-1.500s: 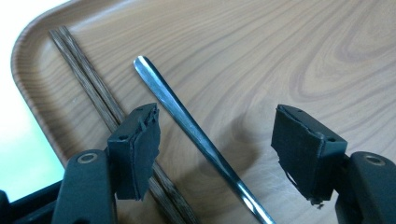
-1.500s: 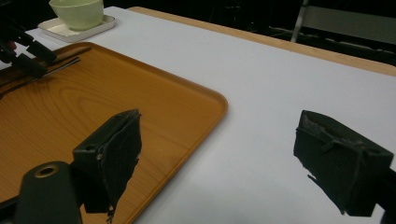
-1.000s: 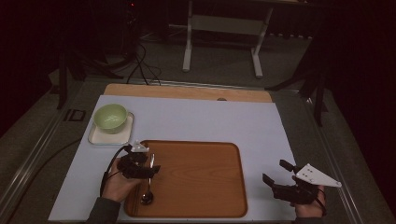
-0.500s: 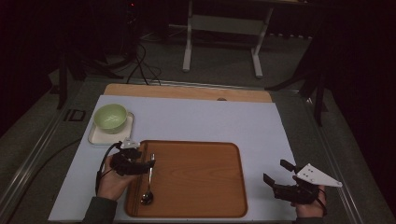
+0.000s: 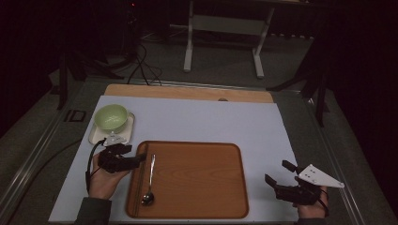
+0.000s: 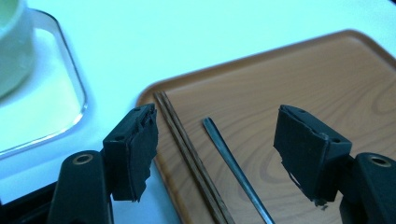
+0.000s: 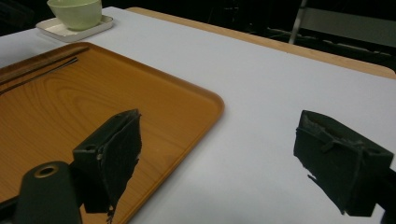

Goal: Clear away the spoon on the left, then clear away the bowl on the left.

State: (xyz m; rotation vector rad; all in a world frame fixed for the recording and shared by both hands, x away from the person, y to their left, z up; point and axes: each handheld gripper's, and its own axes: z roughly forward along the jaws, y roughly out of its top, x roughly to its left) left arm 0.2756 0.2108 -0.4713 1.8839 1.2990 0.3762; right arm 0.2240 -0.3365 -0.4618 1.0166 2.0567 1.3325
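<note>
Near right, our right gripper [image 5: 287, 182] hangs released over the mat. Left gripper [image 5: 139, 158], jaws just opening and empty, sits at the tray's [image 5: 197, 206] left rim; the spoon [image 5: 149, 179] lies beside the chopsticks [image 6: 187, 154]. We should back off straight, clear of both. Bowl [image 5: 111, 117] far left.

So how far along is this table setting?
Done: spoon and chopsticks lie on the tray. In hand: nothing; the left gripper has just been opening, jaws empty, and the right gripper is open too. Left, probably: the bowl sits off the tray.
</note>
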